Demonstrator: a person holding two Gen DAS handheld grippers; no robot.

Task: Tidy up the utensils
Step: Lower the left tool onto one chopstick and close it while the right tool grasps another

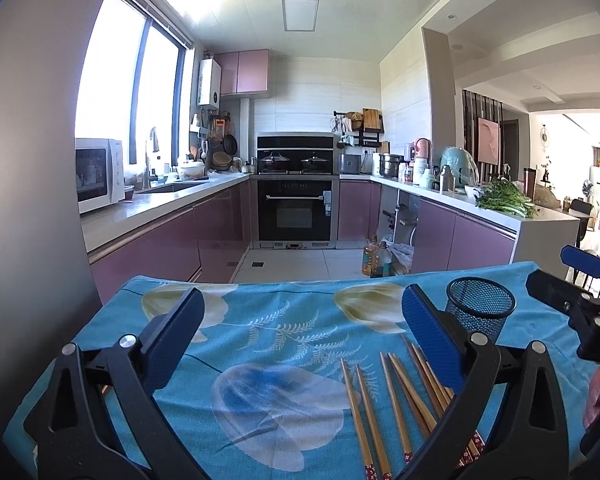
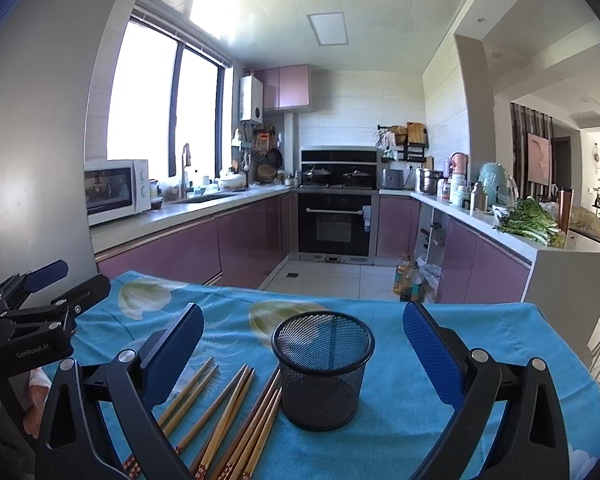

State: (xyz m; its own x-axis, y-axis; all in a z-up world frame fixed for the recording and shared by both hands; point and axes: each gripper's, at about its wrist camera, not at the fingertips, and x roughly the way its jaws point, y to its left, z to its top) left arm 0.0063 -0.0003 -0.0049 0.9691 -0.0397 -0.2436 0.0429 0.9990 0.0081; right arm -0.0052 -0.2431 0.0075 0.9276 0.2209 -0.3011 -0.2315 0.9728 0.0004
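Several wooden chopsticks lie side by side on the blue flowered tablecloth; they also show in the right wrist view. A black mesh cup stands upright and empty just right of them; it also shows in the left wrist view. My left gripper is open and empty above the cloth, left of the chopsticks. My right gripper is open and empty, its jaws spread either side of the cup, above it.
The table's far edge drops to a tiled kitchen floor. Oil bottles stand on the floor beyond it. Purple cabinets, an oven and counters line the room behind. Each gripper shows at the side of the other's view.
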